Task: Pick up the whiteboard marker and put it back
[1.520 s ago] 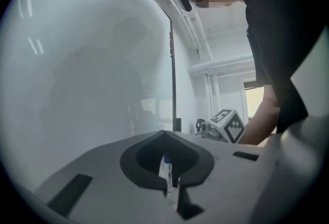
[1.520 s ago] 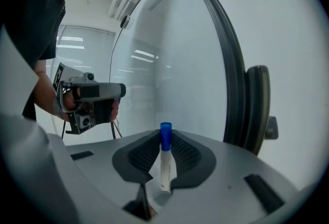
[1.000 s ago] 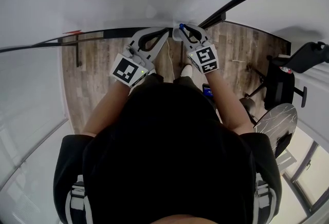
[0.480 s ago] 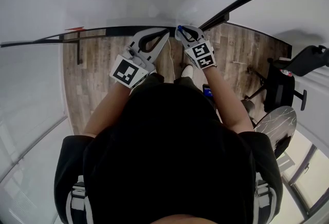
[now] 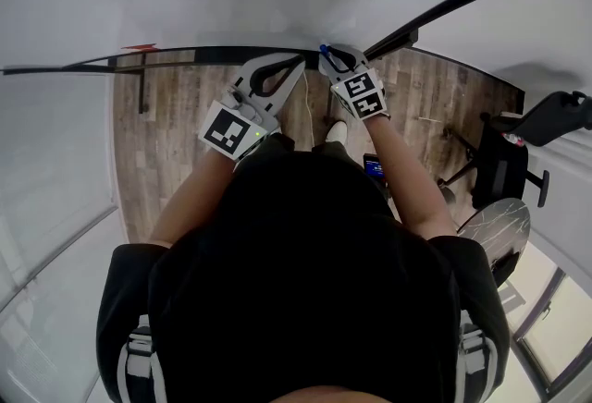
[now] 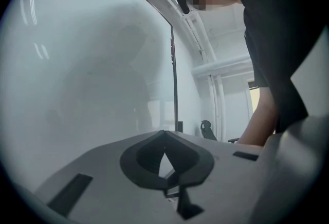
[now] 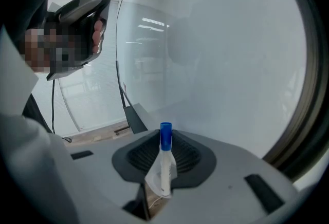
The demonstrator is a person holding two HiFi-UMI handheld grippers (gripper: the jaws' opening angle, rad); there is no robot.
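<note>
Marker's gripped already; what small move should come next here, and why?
Probably ease the right gripper toward the whiteboard's dark bottom edge: its jaws are shut on the blue-capped marker, which is not yet set down.

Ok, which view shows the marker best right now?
The right gripper view: the marker stands clamped between the jaws of the right gripper, white barrel and blue cap plain. The head view shows only its blue cap at that gripper. The left gripper view shows none of it.
</note>
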